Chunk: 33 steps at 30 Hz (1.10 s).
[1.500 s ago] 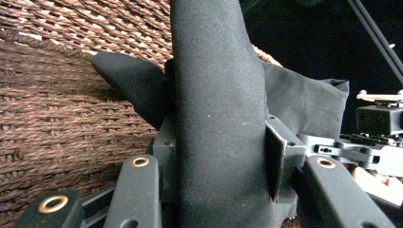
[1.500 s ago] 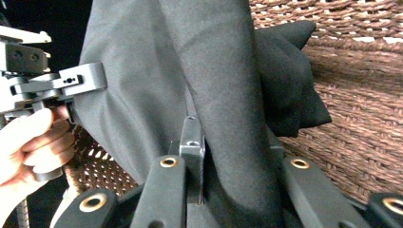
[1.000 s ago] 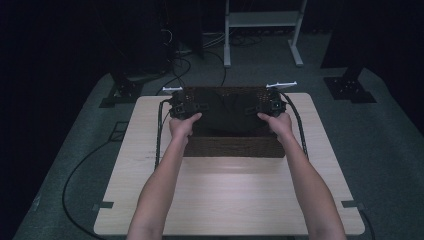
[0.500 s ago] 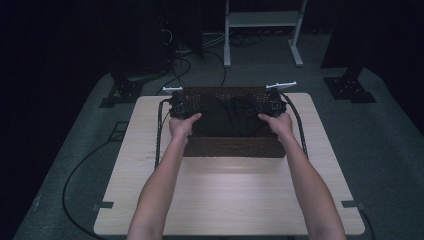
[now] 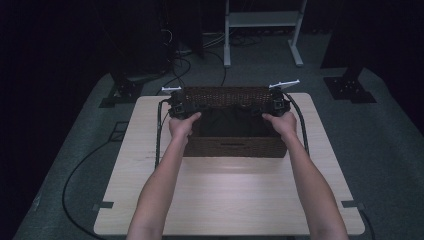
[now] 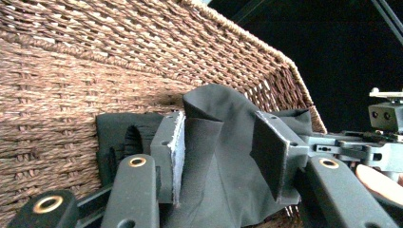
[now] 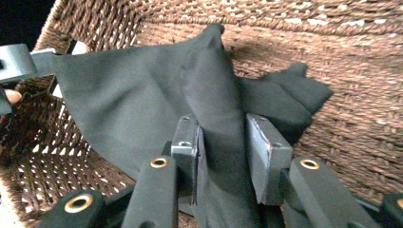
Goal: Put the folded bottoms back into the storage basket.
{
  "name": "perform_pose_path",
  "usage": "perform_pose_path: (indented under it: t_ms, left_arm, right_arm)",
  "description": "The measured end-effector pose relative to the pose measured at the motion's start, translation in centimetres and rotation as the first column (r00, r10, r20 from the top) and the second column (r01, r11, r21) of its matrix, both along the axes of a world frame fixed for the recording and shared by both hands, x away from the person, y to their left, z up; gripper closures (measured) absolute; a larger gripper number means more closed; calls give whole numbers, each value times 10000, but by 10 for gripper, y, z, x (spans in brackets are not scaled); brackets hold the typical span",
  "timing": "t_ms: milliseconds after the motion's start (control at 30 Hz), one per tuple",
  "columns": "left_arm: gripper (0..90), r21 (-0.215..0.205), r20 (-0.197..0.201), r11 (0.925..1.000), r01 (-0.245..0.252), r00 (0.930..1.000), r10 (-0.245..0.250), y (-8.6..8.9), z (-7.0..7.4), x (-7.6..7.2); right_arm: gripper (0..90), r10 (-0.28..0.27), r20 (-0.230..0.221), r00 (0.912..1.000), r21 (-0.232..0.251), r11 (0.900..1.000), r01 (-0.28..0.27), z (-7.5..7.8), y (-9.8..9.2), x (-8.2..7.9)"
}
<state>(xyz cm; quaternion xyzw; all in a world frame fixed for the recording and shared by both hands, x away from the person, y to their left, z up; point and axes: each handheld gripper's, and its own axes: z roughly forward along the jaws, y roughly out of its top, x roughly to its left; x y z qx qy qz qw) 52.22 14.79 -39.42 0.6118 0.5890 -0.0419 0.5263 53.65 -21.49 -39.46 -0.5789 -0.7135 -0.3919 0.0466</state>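
**Black cloth laid in the basket, both grips being let go**

A black cloth (image 7: pixel 142 104) is seen inside a brown wicker basket (image 5: pixel 235 147), spread between its two ends and sagging onto the bottom. The basket stands on the far half of a pale wooden table (image 5: pixel 225 200).

In the left gripper view, a fold of the cloth stands between the jaws of the left gripper (image 6: pixel 216 147); the jaws are parted, with a gap visible beside the fold, and have just been opening. In the right gripper view, a ridge of the cloth rises between the jaws of the right gripper (image 7: pixel 221 142); these too have just been opening, and the pads no longer seem pressed on the fabric. Each gripper is held just inside the basket's far corners, as shown in the high view.

The placing appears nearly done: the cloth is already in the basket, and what is judged to remain is a full release and the withdrawal of both grippers. The cloth is draped around the jaws and could be dragged up on withdrawal. The basket walls stand close on each side. Cables (image 5: pixel 159 135) trail over the table's edges; a metal stand (image 5: pixel 262 20) is seen well beyond.
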Motion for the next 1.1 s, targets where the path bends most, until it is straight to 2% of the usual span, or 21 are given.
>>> perform_pose_path:
  t_ms: [133,533,633,767,833,1100]
  left_arm:
    - [537,-145,155,9997,-175,9997,177,3,5,-1]
    - [522,-455,624,9990,-24,9980,52,16,23,-10]
    - [520,-547,682,9985,33,9977,4,15,26,-12]
    - [517,-578,769,9982,144,9970,-99,13,30,-14]
    - [517,-579,812,9982,177,9966,-129,12,31,-14]
    - [512,-508,867,9982,327,9958,-283,10,33,-17]
  right_arm:
    - [654,-113,137,9998,113,9999,111,4,-4,-1]
    - [635,-234,358,9991,154,9996,229,9,-5,-4]
    - [630,-316,431,9986,223,9993,306,12,-6,-5]
    - [630,-496,657,9966,564,9974,459,19,-12,-7]
    - [631,-525,751,9958,543,9973,485,21,-15,-9]
    - [614,-322,661,9973,633,9976,280,21,-17,-10]
